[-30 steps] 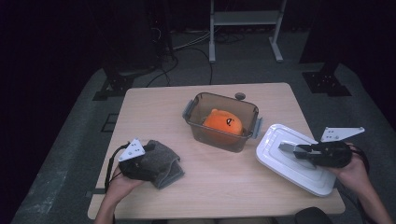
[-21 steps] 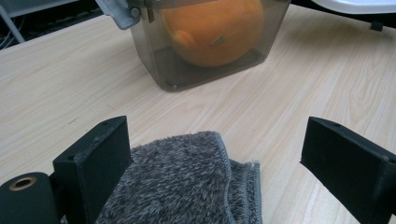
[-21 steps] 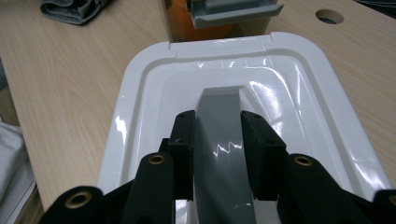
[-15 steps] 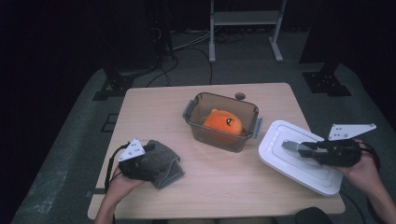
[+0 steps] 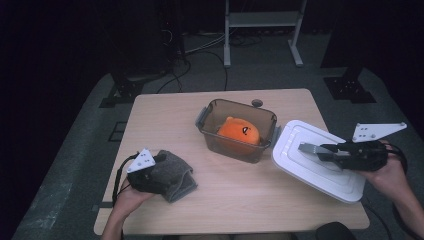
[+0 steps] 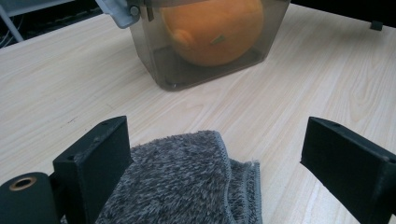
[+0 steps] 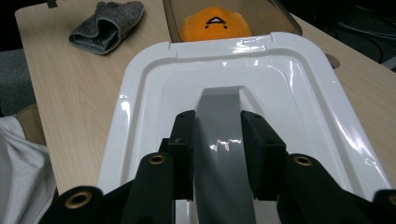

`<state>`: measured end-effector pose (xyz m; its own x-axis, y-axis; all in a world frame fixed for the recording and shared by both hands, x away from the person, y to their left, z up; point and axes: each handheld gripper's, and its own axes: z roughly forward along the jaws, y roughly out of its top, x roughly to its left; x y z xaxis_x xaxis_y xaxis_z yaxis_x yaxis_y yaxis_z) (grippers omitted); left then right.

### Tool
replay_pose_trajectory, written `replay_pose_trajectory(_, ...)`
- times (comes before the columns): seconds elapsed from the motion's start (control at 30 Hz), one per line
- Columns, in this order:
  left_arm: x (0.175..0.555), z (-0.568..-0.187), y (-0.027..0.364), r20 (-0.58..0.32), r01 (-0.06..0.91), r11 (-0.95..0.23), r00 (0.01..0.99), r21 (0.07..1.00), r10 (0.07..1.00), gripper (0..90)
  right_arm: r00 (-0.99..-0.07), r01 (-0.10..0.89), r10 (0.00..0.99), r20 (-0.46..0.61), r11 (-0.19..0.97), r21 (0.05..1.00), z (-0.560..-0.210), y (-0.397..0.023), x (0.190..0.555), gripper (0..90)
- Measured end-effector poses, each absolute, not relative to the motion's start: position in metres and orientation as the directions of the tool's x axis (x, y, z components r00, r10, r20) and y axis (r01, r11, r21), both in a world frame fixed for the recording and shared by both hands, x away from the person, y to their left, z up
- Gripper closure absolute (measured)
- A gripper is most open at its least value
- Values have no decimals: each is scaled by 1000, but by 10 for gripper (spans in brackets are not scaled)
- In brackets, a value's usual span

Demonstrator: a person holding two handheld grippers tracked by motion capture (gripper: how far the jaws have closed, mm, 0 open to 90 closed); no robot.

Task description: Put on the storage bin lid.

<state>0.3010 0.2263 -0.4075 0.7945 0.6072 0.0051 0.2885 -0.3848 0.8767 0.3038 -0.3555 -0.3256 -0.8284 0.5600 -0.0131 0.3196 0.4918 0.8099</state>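
Observation:
A white lid (image 5: 300, 170) with a grey handle strip (image 7: 218, 121) hangs a little above the table's right side, and my right gripper (image 5: 309, 148) is shut on that handle. In the right gripper view the jaws of my right gripper (image 7: 217, 135) pinch the strip from both sides. A smoky clear container (image 5: 212, 127) stands mid-table without a lid, with an orange plush toy (image 5: 239, 131) inside. At the front left my left gripper (image 5: 167, 167) rests on a folded grey cloth (image 5: 177, 177). Its jaws stand wide apart, and the cloth (image 6: 177, 182) lies between them unpinched.
The wooden table (image 5: 165, 120) has bare room at the back left and along the front middle. A small dark knob (image 5: 257, 103) sits on the table behind the container. Beyond the table the dark floor holds cables and a metal stand (image 5: 260, 20).
My right gripper has risen with the white lid, lifting it off the table. The left gripper and the cloth have kept still.

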Motion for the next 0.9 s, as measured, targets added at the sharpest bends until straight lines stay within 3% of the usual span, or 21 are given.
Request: replay_pose_trajectory(0.9,301,-406,228,-1,287,-370,792,884,611,74,-872,276,489,-13,515,811,-288,-301,353,659)
